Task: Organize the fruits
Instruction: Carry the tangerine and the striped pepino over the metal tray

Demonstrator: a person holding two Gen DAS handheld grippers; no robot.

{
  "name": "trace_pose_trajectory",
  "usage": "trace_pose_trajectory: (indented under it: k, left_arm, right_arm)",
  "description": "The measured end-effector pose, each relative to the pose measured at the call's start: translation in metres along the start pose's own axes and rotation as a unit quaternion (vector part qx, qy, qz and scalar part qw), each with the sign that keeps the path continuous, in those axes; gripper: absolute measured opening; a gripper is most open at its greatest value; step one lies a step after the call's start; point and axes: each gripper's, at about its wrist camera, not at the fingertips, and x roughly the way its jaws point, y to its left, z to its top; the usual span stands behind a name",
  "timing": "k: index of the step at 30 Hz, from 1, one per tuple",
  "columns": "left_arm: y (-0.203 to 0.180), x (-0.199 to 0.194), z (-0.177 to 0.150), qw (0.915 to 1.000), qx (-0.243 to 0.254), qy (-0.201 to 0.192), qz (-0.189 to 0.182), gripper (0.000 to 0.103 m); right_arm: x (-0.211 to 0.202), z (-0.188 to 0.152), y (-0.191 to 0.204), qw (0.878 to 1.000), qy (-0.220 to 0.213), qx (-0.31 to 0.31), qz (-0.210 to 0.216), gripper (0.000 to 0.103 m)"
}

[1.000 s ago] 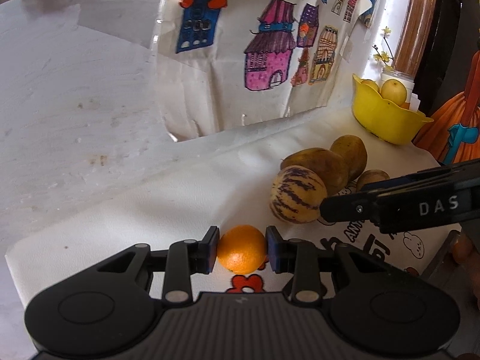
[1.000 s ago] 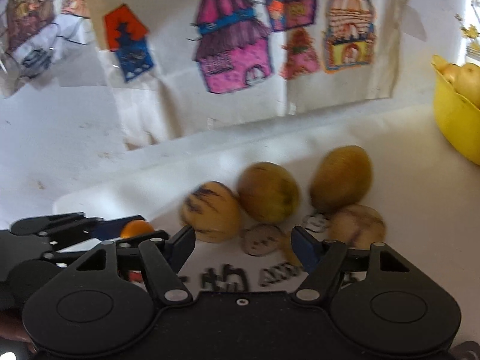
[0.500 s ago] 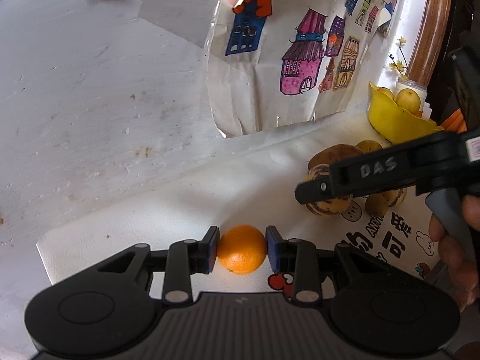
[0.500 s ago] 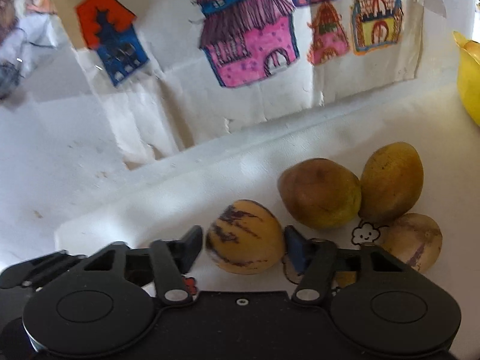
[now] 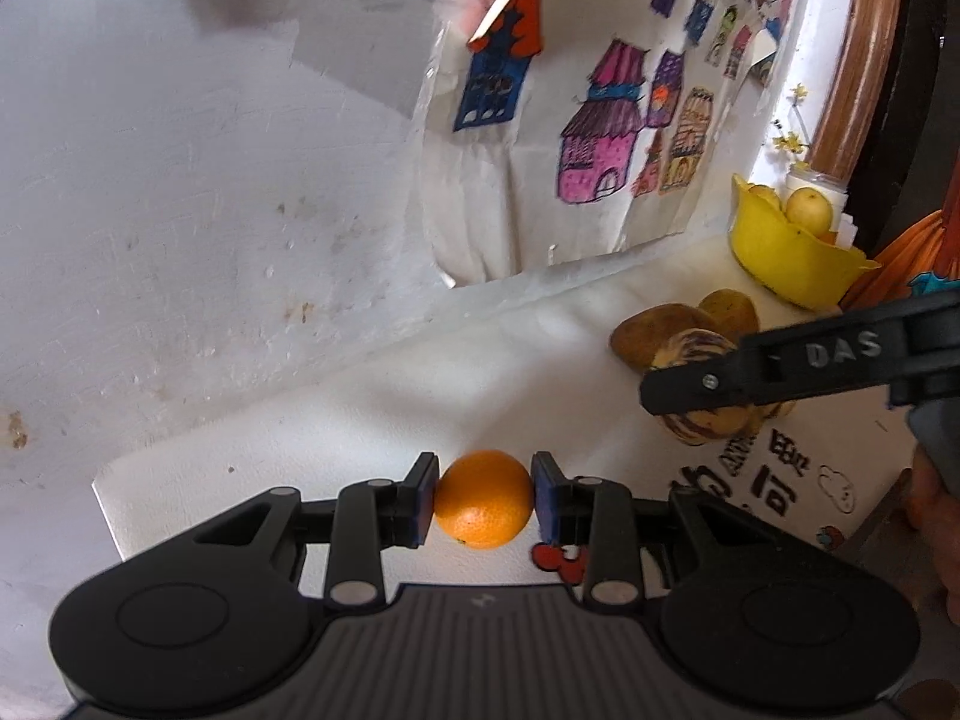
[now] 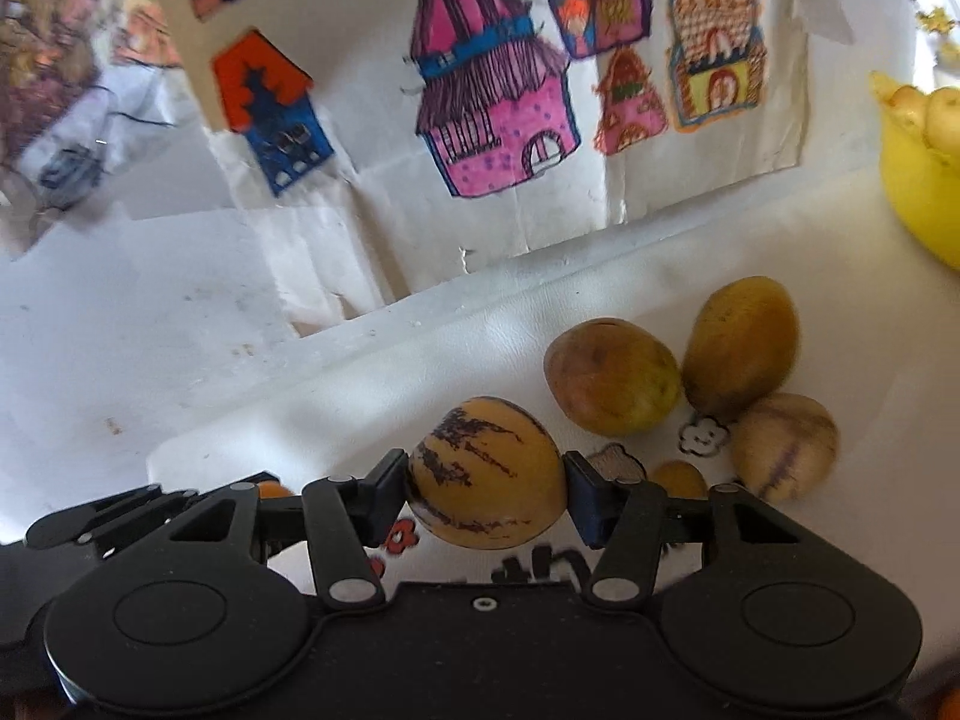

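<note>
White cloth printed with small cartoons covers the table (image 6: 372, 384), and children's drawings of houses (image 6: 492, 102) hang on the wall behind.

Half a second ago the striped melon (image 6: 487, 474) sat between wide-open fingers; now the right gripper (image 6: 487, 483) has closed until both pads touch its sides, so the grasp looks made and lifting is likely the next step. It lies with its long axis across the gripper, roughly left to right, the darker striped end toward the left pad. It seems to rest on the cloth still, though I cannot tell for sure.

Just beyond it to the right lie two brownish mangoes (image 6: 612, 384), a paler striped melon (image 6: 786, 447) and a smaller fruit, all close together. A yellow bowl (image 6: 912, 180) holding yellow fruit stands farther right, the probable destination.

As a second ago, the left gripper (image 5: 483, 498) keeps its narrow pinch on the orange (image 5: 483, 498), held over the near-left part of the cloth.
</note>
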Motion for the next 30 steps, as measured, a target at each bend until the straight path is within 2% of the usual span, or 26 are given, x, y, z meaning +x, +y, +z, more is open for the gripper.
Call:
trace_pose_trajectory:
  k: [17, 30]
  left_arm:
    - [-0.059, -0.068, -0.006, 0.9976, 0.039, -0.036, -0.046, 0.036]
    - [-0.112, -0.107, -0.032, 0.9932, 0.085, -0.035, -0.071, 0.036]
  right_arm:
    - [-0.139, -0.057, 0.001, 0.996, -0.078, 0.01, -0.029, 0.057]
    - [-0.211, -0.121, -0.015, 0.99, -0.124, 0.054, -0.03, 0.057]
